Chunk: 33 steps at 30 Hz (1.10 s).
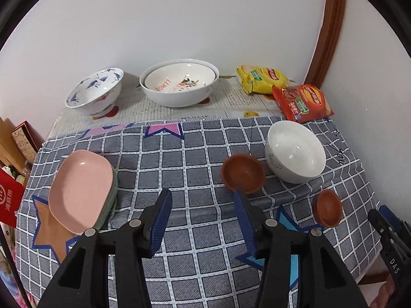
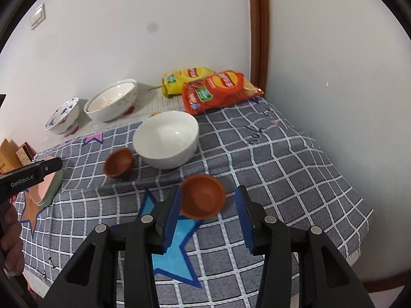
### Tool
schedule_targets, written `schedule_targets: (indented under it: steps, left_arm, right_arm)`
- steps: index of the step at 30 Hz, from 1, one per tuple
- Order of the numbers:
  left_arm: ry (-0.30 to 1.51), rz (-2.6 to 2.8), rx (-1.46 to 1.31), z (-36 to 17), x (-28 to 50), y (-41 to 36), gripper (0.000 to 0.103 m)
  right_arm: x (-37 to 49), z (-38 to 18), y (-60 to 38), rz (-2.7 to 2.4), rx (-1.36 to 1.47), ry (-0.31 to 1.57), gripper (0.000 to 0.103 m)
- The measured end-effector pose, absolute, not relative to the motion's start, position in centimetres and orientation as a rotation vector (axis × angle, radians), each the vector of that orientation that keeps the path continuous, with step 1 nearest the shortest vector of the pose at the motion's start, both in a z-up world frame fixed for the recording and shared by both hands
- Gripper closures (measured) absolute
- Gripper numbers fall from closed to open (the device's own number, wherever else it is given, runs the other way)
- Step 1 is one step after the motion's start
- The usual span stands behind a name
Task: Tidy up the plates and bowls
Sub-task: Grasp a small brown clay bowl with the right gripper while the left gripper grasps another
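Left wrist view: the left claw hangs half open and empty, tilted down over the table; swinging right, it could knock the brown bowl into the white bowl.

Right wrist view: the right claw, half open and tilted down, frames the near brown bowl by the table's front edge without gripping; a skewed close could tip it off.
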<state>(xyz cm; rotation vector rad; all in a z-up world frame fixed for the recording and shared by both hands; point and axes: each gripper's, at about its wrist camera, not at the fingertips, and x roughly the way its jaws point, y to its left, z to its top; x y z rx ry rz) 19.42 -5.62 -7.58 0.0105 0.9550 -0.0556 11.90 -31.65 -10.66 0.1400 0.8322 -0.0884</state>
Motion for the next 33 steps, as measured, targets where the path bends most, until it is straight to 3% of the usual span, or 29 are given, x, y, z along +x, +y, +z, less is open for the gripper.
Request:
schedule_targets:
  steps: [19, 25, 29, 33]
  left_arm:
    - [1.072, -0.107, -0.014, -13.7, 24.3, -6.6, 0.051]
    - [1.081, -0.132, -0.006, -14.9, 25.8, -7.5, 0.052]
    - [1.095, -0.148, -0.019, -15.8, 26.7, -7.7, 0.052]
    - [1.098, -0.161, -0.019, -16.4, 27.3, -7.9, 0.058]
  right_arm:
    - [16.0, -17.9, -34.1, -0.106, 0.234, 0.950, 0.060]
    - [16.9, -19.0, -34.7, -0.092, 0.284, 0.961, 0.066]
    - [17.6, -19.7, -34.7, -0.089, 0.297, 0.987, 0.077]
    - [18.3, -20.1, -34.7, -0.072, 0.319, 0.996, 0.082]
